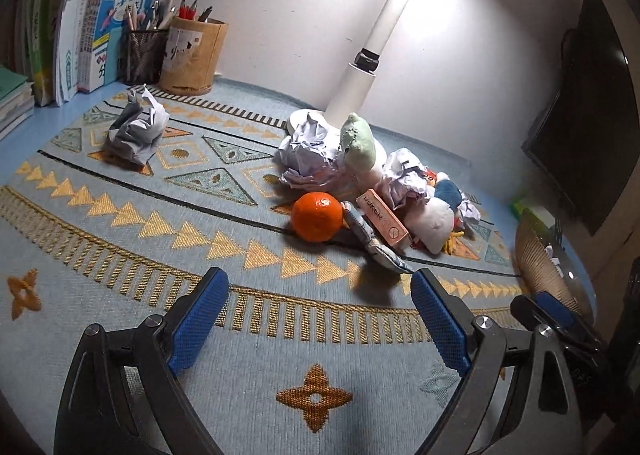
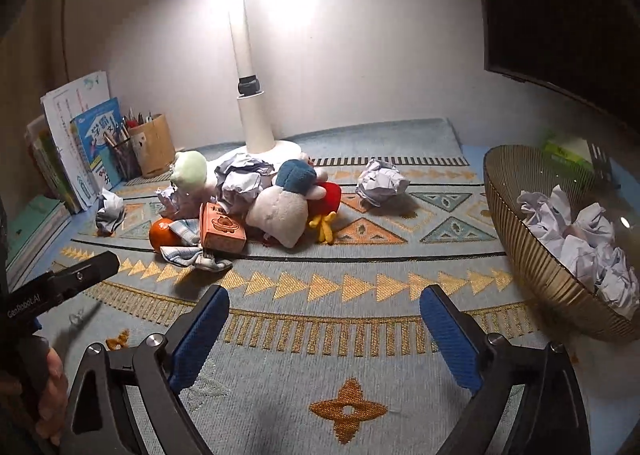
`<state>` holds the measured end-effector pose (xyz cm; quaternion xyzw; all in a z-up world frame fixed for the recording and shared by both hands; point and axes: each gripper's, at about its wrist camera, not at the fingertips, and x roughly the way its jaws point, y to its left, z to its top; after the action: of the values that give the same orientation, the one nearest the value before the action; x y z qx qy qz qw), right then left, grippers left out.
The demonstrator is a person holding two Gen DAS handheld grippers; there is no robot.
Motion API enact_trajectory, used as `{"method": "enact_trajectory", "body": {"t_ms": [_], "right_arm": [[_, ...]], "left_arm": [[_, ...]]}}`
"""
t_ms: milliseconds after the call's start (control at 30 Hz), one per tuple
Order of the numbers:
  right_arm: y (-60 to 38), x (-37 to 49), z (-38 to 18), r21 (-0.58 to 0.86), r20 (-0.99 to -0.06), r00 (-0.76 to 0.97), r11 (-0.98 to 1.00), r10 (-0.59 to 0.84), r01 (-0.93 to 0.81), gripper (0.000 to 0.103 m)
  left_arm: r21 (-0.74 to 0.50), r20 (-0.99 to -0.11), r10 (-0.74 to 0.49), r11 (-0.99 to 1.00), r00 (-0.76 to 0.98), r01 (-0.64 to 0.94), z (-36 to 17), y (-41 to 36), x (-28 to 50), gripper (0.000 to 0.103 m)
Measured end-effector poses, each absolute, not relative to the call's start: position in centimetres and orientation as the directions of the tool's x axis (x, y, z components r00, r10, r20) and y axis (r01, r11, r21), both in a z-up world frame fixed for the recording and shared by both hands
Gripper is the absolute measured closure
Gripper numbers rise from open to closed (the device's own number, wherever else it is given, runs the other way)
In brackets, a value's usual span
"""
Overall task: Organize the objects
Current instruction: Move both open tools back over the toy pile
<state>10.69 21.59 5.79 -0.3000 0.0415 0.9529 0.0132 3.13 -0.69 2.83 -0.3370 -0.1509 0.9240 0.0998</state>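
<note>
Bare mat point(image 2: 320, 335) before clutter pile point(image 2: 248, 207)

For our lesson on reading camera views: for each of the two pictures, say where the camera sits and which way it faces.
Left wrist: rides the left gripper, facing forward and down over the patterned mat at the orange; its open blue fingers show.
Right wrist: rides the right gripper, facing the plush toys and paper-filled bowl; open fingers and a hand show.
Shared: lamp post, orange, pink box.
</note>
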Motion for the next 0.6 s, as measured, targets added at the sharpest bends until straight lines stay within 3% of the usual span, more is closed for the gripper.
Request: {"method": "enact_trajectory", "body": {"t_ms": [100,233,600], "right_arm": [[20.4,10.8,5.9,-0.006,-0.556,-0.829,-0.998,0.057,-0.064,0.007],[18.5,10.7,5.8,-0.111,-0.55,-0.829,-0.993,0.101,-0.047,0.007],[19.0,10.0,5.2,-0.106,-0.589,-0.801,-0.993,0.107,-0.055,0.006]], "left_arm": [[-0.28,-0.592,0.236,-0.957,-0.77,-0.078,3.1,0.1,3.6,0.011],[-0.279,-0.607,0.232,-0.958,-0.76,-0.07,2.8,0.0,3.4,0.01],[-0.34,-0.593,0.233,-0.94,-0.771,-0.023,2.6,-1.5,3.8,0.01]]}}
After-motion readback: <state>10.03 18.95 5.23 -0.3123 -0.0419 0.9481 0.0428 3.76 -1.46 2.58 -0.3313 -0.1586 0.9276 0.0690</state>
